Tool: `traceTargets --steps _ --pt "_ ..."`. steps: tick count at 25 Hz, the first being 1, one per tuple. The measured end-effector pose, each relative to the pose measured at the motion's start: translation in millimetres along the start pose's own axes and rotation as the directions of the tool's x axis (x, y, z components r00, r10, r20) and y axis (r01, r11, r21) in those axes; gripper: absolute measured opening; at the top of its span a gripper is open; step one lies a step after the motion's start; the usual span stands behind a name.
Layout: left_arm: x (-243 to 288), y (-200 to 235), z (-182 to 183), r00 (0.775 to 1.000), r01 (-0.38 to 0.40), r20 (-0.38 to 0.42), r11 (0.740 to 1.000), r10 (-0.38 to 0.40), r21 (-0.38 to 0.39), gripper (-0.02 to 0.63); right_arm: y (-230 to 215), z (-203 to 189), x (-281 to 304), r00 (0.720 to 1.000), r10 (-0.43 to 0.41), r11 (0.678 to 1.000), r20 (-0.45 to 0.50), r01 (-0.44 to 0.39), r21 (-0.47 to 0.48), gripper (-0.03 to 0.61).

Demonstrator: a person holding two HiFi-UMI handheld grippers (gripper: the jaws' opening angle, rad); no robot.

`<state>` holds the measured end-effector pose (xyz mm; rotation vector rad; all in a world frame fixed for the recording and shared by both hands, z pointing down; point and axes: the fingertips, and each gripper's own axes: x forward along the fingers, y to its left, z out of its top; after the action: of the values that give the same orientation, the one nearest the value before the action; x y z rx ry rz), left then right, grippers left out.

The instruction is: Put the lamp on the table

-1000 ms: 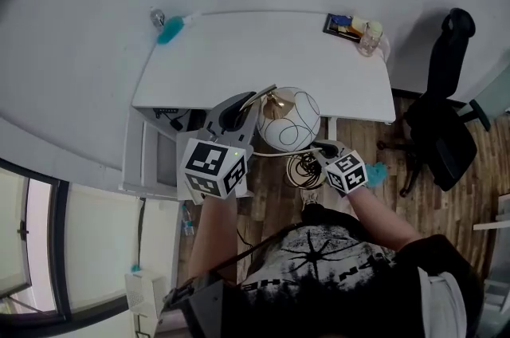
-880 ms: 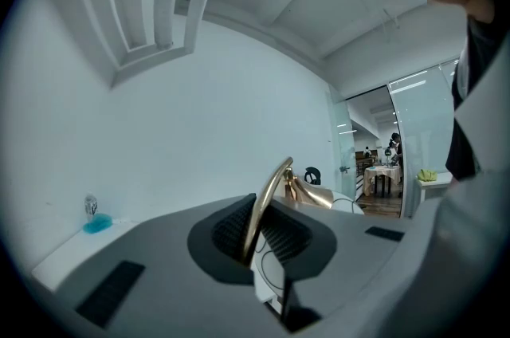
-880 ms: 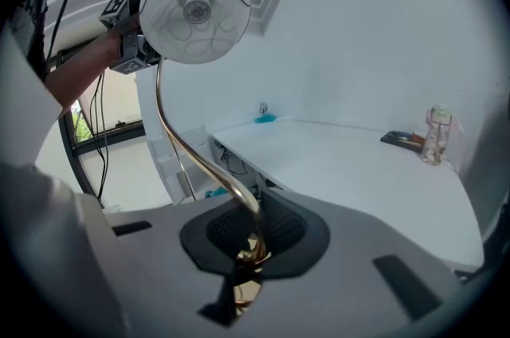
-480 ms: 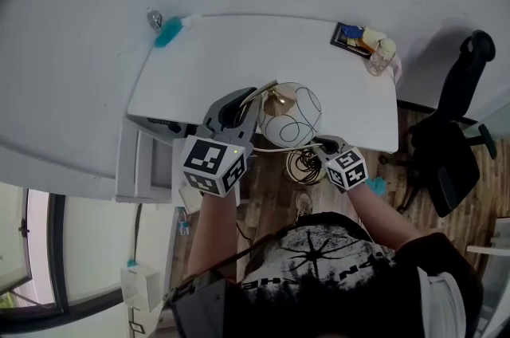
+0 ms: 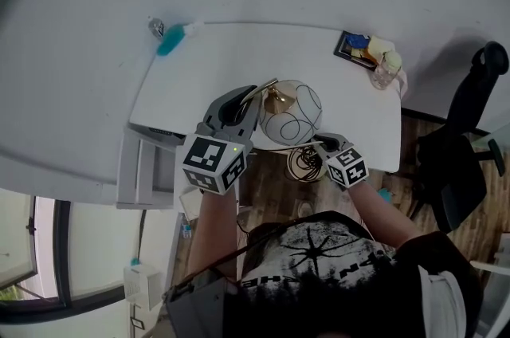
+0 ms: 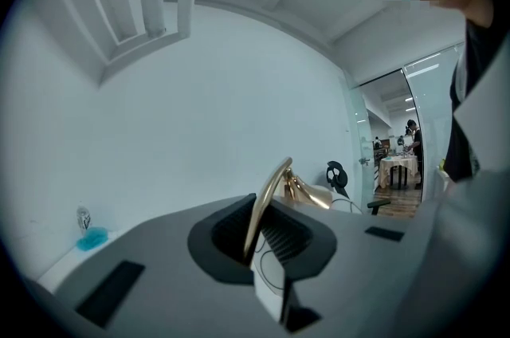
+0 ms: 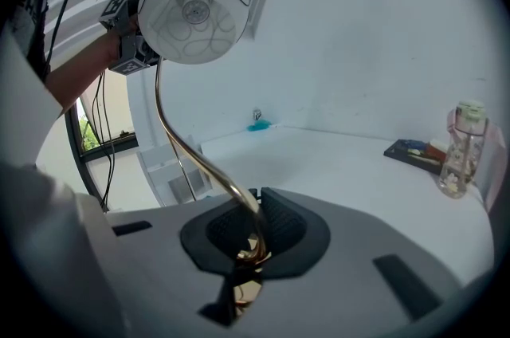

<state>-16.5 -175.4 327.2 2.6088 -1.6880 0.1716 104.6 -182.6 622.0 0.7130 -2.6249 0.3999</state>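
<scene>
— While both tools are clenched on the lamp (image 5: 291,114), what makes this set-down go well?

— Start at the left. The left gripper (image 5: 239,108) is shut on the upper part of the gold stem (image 6: 268,197), just beside the white globe shade (image 7: 195,8). I think it should only steady the top. The lamp hangs in the air over the near edge of the white table (image 5: 239,61) and is not yet resting on it. The right gripper (image 5: 325,145) pinches the stem's lower end, so I judge it carries the weight. It should lead forward and down, keeping the globe uppermost until the bottom sits steady, well in from the edge. Neither tool should let go before that.

— Anything to avoid on the right?

— The small tray (image 5: 355,47) and the bottle (image 5: 386,67) near the far right corner. They stand well apart from the lamp, so the bare middle suits.

— And against a second ago?

— The globe lies further over the tabletop now, whereas then it barely met the edge. Both grips are unchanged.
</scene>
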Motion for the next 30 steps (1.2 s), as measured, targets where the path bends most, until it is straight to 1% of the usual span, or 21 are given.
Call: traceTargets --steps 10,18,21,30 --pt "20.4 9.1 6.3 0.999 -0.032 -0.008 0.999 0.033 0.011 0.023 -20.1 14.8 15.5 0.999 0.033 0.999 0.015 -0.032 -0.013 0.021" --pt "27.8 31.5 8.5 0.999 -0.036 0.007 0.999 0.036 0.008 0.023 -28.6 29.4 34.3 1.000 0.028 0.999 0.012 -0.028 -0.027 0.021" --pt "33.3 46.2 9.1 0.999 -0.031 0.018 0.999 0.031 0.010 0.023 -33.7 38.4 46.9 1.000 0.020 0.999 0.015 -0.019 -0.034 0.021" --pt "53.5 113.6 5.3 1.000 -0.011 0.027 1.000 0.012 -0.001 0.023 -44.0 67.1 104.1 1.000 0.000 0.999 0.003 0.000 -0.033 0.021"
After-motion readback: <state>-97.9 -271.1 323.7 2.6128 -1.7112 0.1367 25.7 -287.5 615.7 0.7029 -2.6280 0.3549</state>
